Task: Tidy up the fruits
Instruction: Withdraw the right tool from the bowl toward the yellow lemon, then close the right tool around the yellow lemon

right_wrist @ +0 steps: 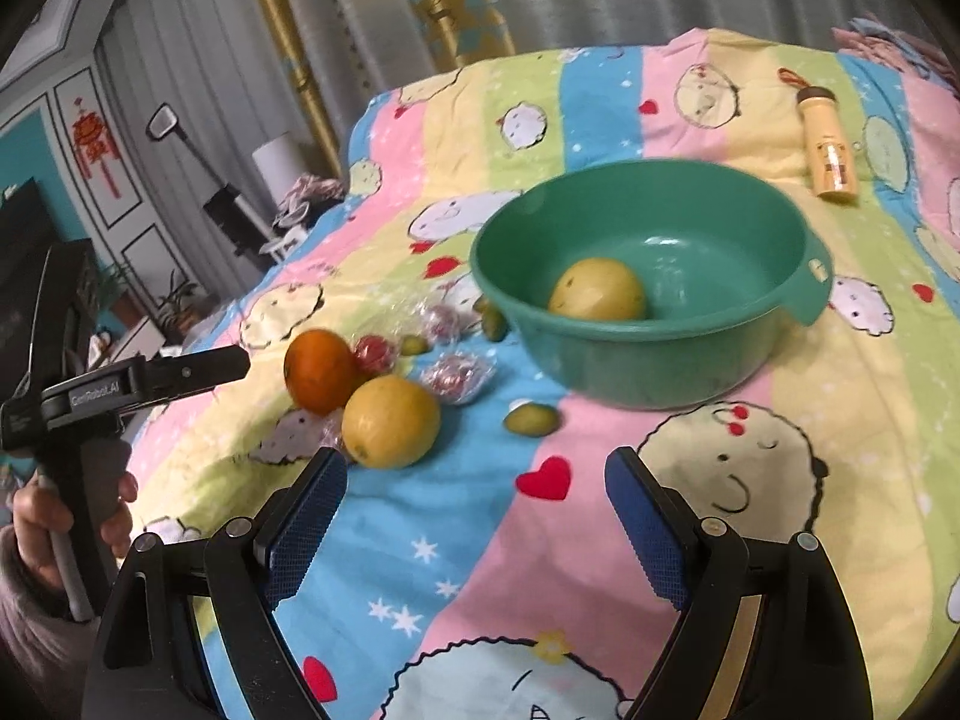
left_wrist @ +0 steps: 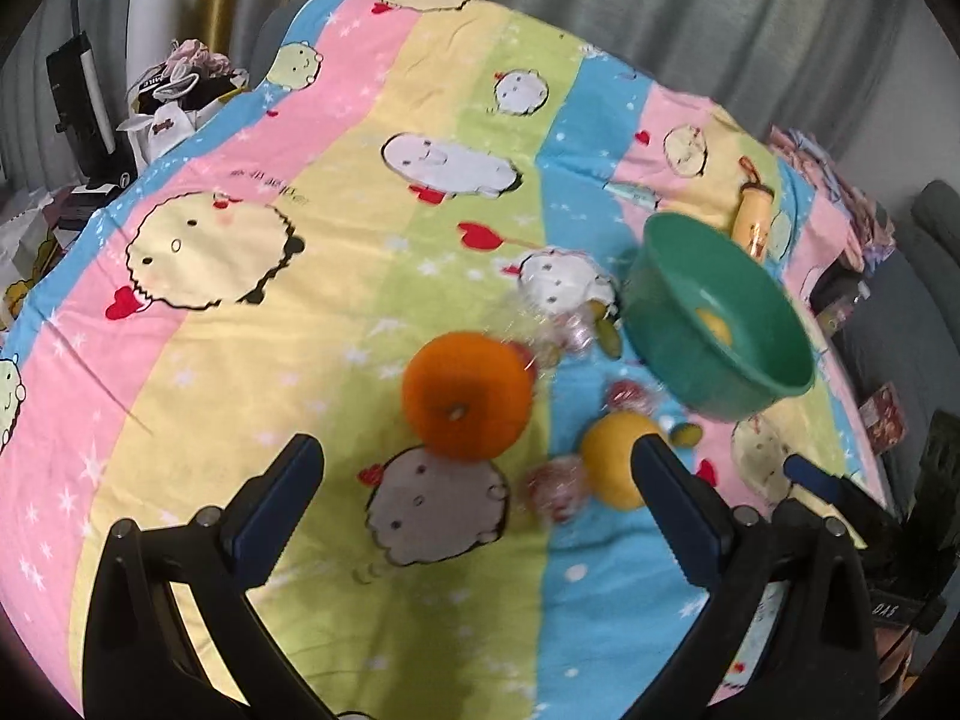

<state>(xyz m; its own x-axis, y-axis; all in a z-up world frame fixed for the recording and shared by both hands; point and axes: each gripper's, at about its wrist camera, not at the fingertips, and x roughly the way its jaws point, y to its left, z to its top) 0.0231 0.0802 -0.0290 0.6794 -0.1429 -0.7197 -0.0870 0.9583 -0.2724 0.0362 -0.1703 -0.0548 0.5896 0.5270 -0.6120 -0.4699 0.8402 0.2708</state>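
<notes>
Bedspread (right_wrist: 600, 540) with pastel stripes and cartoon print covers the whole work surface; its far edge drops off toward curtains (right_wrist: 180, 90) at the back, left edge falls toward clutter and furniture, right edge visible in the left wrist view beside dark items. Open cloth lies in front of both grippers and across the left half of the spread. Green bowl (right_wrist: 660, 360) sits mid-right on the cloth, one yellow fruit (right_wrist: 597, 297) inside it. Bottle (right_wrist: 828, 150) lies on its side behind the bowl, well apart from the fruit. Loose pile left of the bowl: orange (right_wrist: 318, 369), yellow citrus (right_wrist: 390, 420) touching it in front, several wrapped candies (right_wrist: 456, 378) and small green fruits (right_wrist: 531, 419) scattered between pile and bowl. Left gripper (left_wrist: 477, 462) is released, fingers spread wide, nothing between them; the orange (left_wrist: 467, 393) lies just ahead of the gap, the yellow citrus (left_wrist: 615, 459) just beside the right finger, partly hidden by it. Right gripper (right_wrist: 477, 480) also released and empty, fingers wide; yellow citrus is just ahead of its left finger, bowl further ahead and to the right. Left gripper seen side-on in the right wrist view, held by a hand (right_wrist: 42, 528), its tip near the orange but apart.
</notes>
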